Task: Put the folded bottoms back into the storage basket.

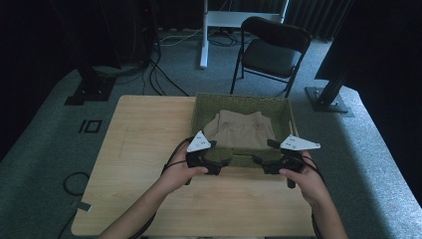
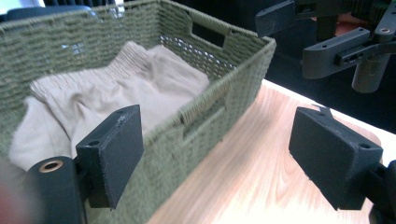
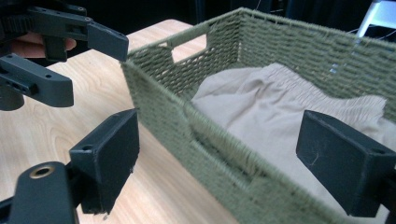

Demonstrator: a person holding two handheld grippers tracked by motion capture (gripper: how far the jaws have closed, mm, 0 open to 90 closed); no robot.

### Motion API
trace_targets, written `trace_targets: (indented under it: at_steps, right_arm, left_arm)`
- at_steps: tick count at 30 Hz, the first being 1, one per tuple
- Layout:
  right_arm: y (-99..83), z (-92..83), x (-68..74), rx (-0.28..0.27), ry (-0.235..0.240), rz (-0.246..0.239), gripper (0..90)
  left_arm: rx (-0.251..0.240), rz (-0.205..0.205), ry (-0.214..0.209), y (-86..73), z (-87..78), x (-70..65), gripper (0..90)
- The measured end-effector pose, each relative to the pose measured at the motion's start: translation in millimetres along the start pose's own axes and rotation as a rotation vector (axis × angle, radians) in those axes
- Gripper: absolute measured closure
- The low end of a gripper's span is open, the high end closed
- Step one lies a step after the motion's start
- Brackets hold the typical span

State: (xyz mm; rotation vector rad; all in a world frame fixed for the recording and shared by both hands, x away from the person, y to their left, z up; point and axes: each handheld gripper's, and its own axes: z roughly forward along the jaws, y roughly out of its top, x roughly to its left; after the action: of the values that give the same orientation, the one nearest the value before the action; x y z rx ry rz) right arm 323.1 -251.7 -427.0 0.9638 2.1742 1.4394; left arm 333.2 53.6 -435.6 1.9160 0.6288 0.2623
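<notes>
Both pairs of jaws stand wide apart and hold nothing. In the left gripper view, the left gripper (image 2: 224,154) straddles the near wall of the woven basket (image 2: 224,88): one jaw sits over the inside, above the cloth, the other hangs outside over the wooden table (image 2: 261,177). The right gripper (image 3: 233,163) mirrors this in its own view, one jaw outside the wall, one over the beige garment (image 3: 261,107). From the high view the two grippers sit at the near rim, left (image 1: 208,158) and right (image 1: 272,160), each close to a corner, with the hand slot in the near wall between them.

The garment lies folded in the bottom of the basket, its elastic waistband toward the far wall.

My judgement is that the step in hand is a two-sided grip on the near wall. The risks follow from that:
- The inner jaw of either gripper may catch a fold of cloth against the weave, so the garment drags or bunches when the basket moves
- Woven rope gives under pressure; a shallow bite near the top edge could slip off
- If one side closes or pulls ahead of the other, the basket is likely to twist on the smooth table
- Lifting by one wall alone could tip the far side down and shift the garment
</notes>
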Motion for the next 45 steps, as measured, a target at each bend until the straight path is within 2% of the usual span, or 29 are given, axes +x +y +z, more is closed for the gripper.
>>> trace_targets:
  at_steps: [8, 11, 15, 20, 24, 29, 33, 40, 43, 45]
  right_arm:
    - [-29.0, 3.3, 6.7, 0.035, -0.003, -0.002, 12.6]
    - [-41.1, 6.0, 6.3, 0.051, -0.009, 0.013, 12.5]
    - [-53.3, 9.6, 6.0, 0.071, -0.011, 0.026, 12.4]
    - [-76.9, 15.4, 4.3, 0.119, -0.029, 0.044, 12.4]
    - [-89.4, 17.2, 2.2, 0.150, -0.051, 0.051, 12.2]
    - [-103.1, 20.0, -1.6, 0.187, -0.081, 0.062, 12.1]
    - [-110.3, 20.0, -3.9, 0.205, -0.094, 0.072, 12.1]
    - [-121.6, 14.1, -7.1, 0.248, -0.130, 0.066, 12.5]
    - [-128.7, 12.3, -10.3, 0.284, -0.157, 0.066, 12.6]
    - [-132.8, 12.2, -11.8, 0.311, -0.178, 0.064, 13.2]
  left_arm:
    - [0.027, 0.009, -0.002, -23.1, 1.0, -3.2, 19.0]
    - [0.043, 0.013, -0.007, -32.6, 1.3, -4.4, 18.9]
    - [0.064, -0.002, -0.010, -43.4, 1.5, -3.7, 18.9]
    - [0.126, -0.033, 0.006, -70.9, 6.0, 0.5, 18.9]
    - [0.157, -0.047, 0.026, -86.3, 8.5, 4.0, 18.9]
    - [0.189, -0.040, 0.064, -98.3, 9.0, 7.5, 18.9]
    - [0.201, -0.050, 0.073, -104.3, 8.6, 9.5, 19.0]
    - [0.241, -0.053, 0.116, -116.1, 7.5, 14.4, 18.9]
    - [0.275, -0.036, 0.145, -119.6, 8.4, 15.6, 18.9]
    - [0.291, -0.038, 0.157, -121.6, 9.1, 16.4, 18.9]
